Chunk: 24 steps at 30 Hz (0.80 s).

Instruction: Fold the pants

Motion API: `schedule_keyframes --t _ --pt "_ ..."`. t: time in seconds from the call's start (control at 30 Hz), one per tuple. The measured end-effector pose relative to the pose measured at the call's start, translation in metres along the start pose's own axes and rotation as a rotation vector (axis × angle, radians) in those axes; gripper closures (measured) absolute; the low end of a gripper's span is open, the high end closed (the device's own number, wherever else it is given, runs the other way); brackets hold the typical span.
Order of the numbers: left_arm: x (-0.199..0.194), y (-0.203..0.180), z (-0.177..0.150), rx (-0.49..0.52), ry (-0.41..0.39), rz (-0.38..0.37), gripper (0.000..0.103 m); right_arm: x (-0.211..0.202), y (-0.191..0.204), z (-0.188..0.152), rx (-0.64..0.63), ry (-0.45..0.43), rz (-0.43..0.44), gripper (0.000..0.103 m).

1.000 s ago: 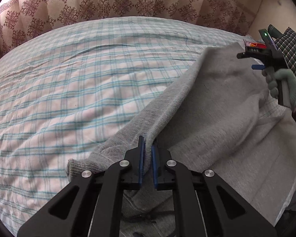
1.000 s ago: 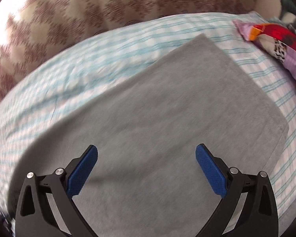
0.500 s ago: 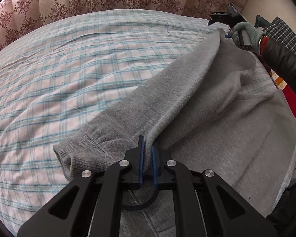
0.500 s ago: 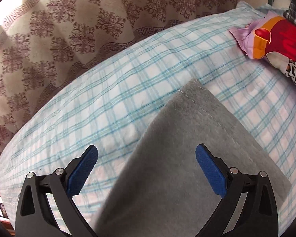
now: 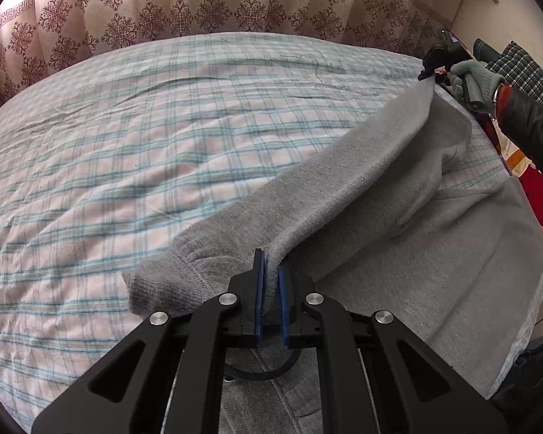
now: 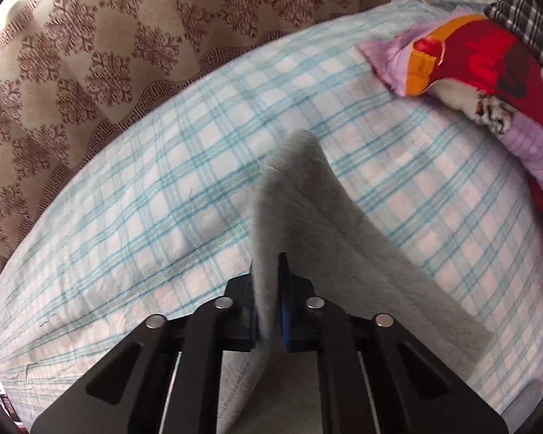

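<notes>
Fuzzy matt grey fleece pants [image 5: 362, 195] lie on a woven checked cotton bedsheet [image 5: 163, 137], slightly wrinkled.

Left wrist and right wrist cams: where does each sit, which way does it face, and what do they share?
Left wrist: on the left gripper, facing across the bed toward the curtain; shows its fingers shut on the pants, plus the gloved right hand.
Right wrist: on the right gripper, facing the bed and pillow; only its own fingers show, pinching the pants.
Shared: pants, bed, curtain.
</notes>
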State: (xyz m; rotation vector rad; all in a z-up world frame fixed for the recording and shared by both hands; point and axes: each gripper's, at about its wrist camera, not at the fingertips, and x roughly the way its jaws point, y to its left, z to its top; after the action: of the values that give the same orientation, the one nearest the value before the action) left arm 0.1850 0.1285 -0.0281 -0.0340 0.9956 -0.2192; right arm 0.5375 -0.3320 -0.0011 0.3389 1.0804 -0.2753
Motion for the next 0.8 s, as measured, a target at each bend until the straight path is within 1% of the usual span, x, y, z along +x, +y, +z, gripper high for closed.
schedule_keyframes --t 0.1,0.2,0.3,0.43,0.63,0.7,0.8 --pt "-0.017 0.004 0.011 0.007 -0.042 0.029 0.096 -0.028 -0.007 0.004 0.002 -0.036 0.030 0.098" --pt "-0.034 0.010 0.021 -0.008 -0.080 0.042 0.096 -0.060 -0.015 0.001 0.003 -0.068 0.057 0.098" --pt "-0.053 0.013 0.026 -0.010 -0.121 0.050 0.096 -0.092 -0.027 -0.009 -0.003 -0.101 0.073 0.098" --pt "-0.077 0.006 0.026 0.022 -0.159 0.060 0.096 -0.133 -0.050 -0.020 0.003 -0.141 0.091 0.099" --pt "-0.109 -0.013 0.008 0.079 -0.186 0.050 0.096 -0.184 -0.097 -0.047 0.051 -0.174 0.143 0.099" --pt "-0.117 -0.020 -0.003 0.096 -0.183 0.044 0.096 -0.197 -0.113 -0.060 0.063 -0.180 0.158 0.099" --pt "-0.125 -0.028 -0.025 0.107 -0.167 0.027 0.096 -0.217 -0.145 -0.091 0.085 -0.194 0.172 0.099"
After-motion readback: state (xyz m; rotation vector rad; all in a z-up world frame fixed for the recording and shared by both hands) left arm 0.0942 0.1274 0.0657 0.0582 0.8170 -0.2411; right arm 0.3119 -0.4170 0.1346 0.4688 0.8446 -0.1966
